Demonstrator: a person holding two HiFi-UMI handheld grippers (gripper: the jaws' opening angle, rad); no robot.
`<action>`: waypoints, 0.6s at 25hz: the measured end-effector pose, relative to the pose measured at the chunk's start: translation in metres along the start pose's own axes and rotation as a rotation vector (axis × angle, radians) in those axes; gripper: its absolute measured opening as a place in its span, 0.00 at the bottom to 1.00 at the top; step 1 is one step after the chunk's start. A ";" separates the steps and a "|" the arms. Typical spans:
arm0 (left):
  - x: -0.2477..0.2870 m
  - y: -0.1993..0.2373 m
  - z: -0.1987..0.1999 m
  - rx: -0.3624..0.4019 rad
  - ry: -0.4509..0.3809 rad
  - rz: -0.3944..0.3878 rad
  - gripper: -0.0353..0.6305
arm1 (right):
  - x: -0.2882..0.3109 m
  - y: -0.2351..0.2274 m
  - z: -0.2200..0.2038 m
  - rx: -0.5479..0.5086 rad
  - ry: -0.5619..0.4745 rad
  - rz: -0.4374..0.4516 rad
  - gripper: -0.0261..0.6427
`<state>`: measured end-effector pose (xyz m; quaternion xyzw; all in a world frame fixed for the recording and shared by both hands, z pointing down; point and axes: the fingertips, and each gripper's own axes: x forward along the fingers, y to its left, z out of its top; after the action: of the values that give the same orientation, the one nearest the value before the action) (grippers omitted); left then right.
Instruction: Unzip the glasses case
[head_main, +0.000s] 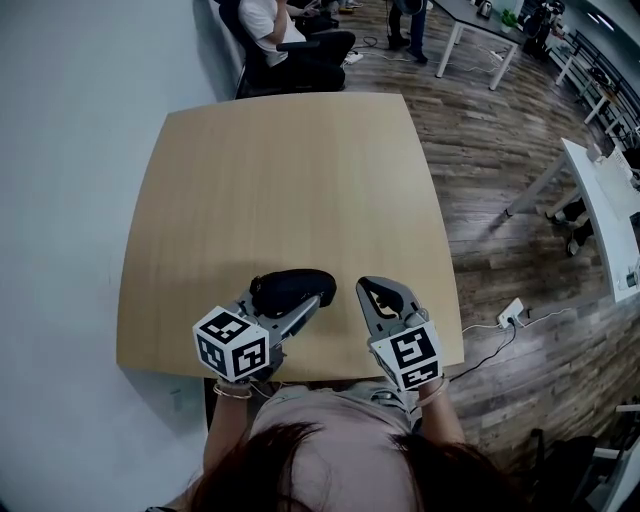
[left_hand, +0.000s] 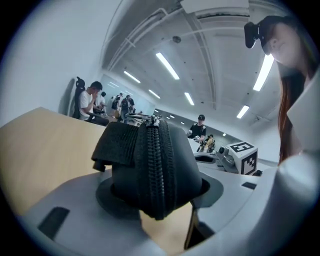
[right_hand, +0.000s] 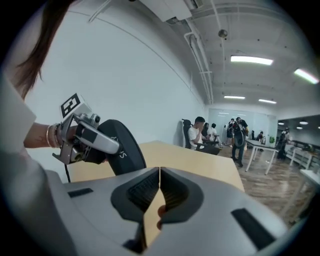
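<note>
Obs: glasses case (left_hand: 150, 165), black, is pinched across its two shells by the left tool (head_main: 300, 303); it sits at 6 o'clock over the surface (head_main: 280, 180), close to the near edge; it looks raised off the wood, though its underside is hidden

Zip track (left_hand: 158, 170) faces straight back along the left tool, running between the pads and not under them; zip appears fully closed; a small metal pull (left_hand: 151, 120) shows at 12 o'clock on the case

Right tool (right_hand: 159, 186): pads pressed together with nothing between them; it stands just beside the case, at its 3 o'clock in the head view, apart from it

Step in hand (judged): bring the right tool to the pull and take it; unzipping not begun

How to do it well:
- spread the right pads before closing in; shut as they are, they can only nudge the pull
- come at the pull from 12 o'clock and pinch the tab alone, not the fabric flap beside it
- draw along the line of the track, not away from the case; a sideways tug would likely bind the slider
- keep the left pinch firm and off the teeth; the rounded shell may swivel under the pull

Risk: tab small, easily missed
</note>
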<state>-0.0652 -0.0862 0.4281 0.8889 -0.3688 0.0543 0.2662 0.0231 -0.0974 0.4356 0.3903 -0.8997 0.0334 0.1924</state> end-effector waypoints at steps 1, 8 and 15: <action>-0.004 -0.001 0.002 -0.011 -0.020 -0.001 0.40 | -0.002 0.001 0.001 0.018 -0.005 -0.002 0.07; -0.034 -0.013 0.012 -0.061 -0.143 -0.011 0.40 | -0.019 0.012 0.001 0.127 -0.017 -0.030 0.06; -0.061 -0.031 0.018 -0.120 -0.219 -0.059 0.40 | -0.038 0.023 0.003 0.239 -0.035 -0.049 0.06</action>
<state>-0.0892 -0.0390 0.3814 0.8825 -0.3720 -0.0729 0.2784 0.0297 -0.0560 0.4209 0.4330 -0.8826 0.1291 0.1296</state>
